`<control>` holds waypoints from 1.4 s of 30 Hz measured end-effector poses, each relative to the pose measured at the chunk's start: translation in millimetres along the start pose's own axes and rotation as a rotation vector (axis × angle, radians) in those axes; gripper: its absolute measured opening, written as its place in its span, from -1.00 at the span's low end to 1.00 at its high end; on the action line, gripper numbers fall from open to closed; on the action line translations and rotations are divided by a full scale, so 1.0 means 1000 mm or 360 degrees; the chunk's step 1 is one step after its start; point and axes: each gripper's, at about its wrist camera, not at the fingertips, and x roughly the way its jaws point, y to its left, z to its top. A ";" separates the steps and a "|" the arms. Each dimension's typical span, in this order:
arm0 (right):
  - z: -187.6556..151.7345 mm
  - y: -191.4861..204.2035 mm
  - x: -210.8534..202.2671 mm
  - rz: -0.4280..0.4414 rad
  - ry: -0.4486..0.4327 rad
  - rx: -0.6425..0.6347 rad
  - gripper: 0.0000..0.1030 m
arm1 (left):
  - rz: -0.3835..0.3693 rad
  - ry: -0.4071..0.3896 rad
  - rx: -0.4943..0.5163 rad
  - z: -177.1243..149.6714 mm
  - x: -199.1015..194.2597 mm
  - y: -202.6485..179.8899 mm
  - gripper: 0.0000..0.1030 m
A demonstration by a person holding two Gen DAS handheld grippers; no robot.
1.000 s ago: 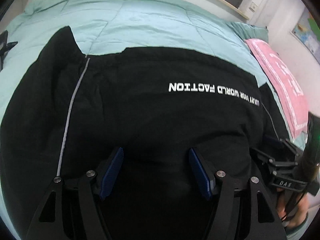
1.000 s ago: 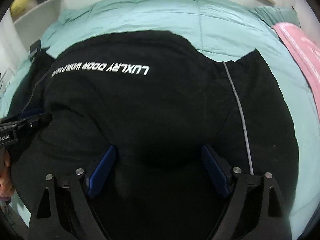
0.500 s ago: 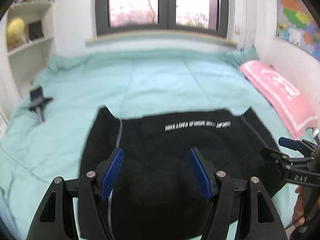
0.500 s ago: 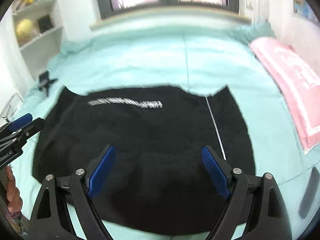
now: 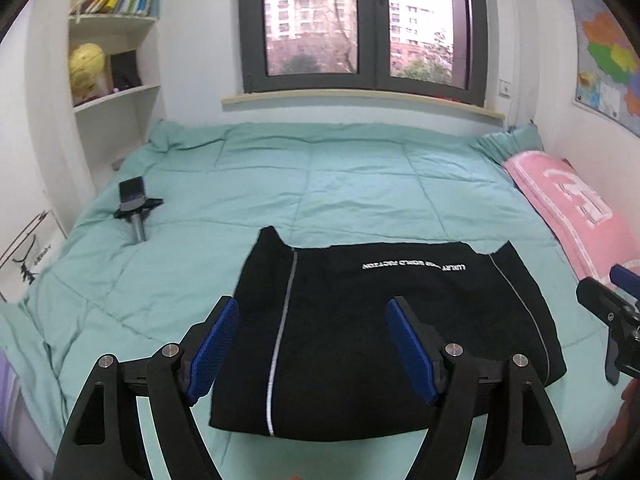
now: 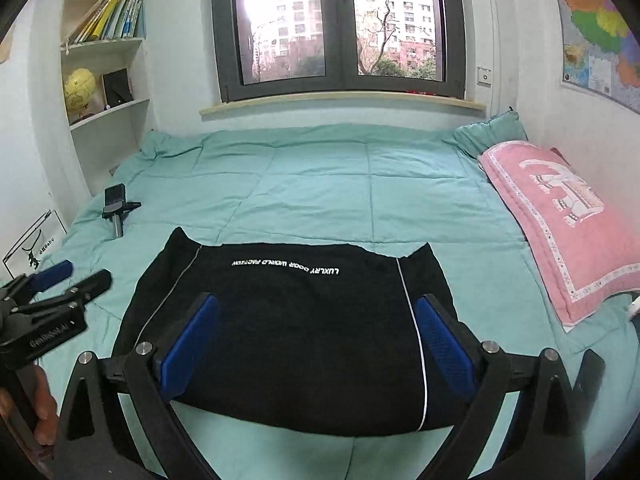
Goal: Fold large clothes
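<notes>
Beyond both sets of fingers, black garment (image 5: 384, 328) lies folded on the bed (image 5: 320, 184). Left gripper (image 5: 312, 344) and right gripper (image 6: 316, 340): opening wider, nothing between them. Risk: a one-sided regrip would drag the layers and skew the fold.

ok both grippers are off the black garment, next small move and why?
Probably bring both down to the near edge of the black garment for another fold. It lies flat on the teal quilt, still wide across. The left gripper and right gripper hang above it, jaws opening, nothing between them.
</notes>
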 end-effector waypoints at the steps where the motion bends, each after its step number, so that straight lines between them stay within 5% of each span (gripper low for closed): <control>1: 0.000 0.000 -0.001 -0.0006 0.0004 0.0000 0.93 | 0.0008 -0.0012 -0.0008 0.000 0.000 0.001 0.51; 14: -0.012 0.004 0.016 -0.0026 0.0097 0.0000 0.93 | 0.0185 -0.0133 0.0007 -0.004 -0.014 -0.001 0.53; 42: -0.021 -0.005 0.022 -0.0037 0.0152 0.0027 0.93 | 0.0132 -0.0074 0.0002 -0.008 -0.005 -0.010 0.54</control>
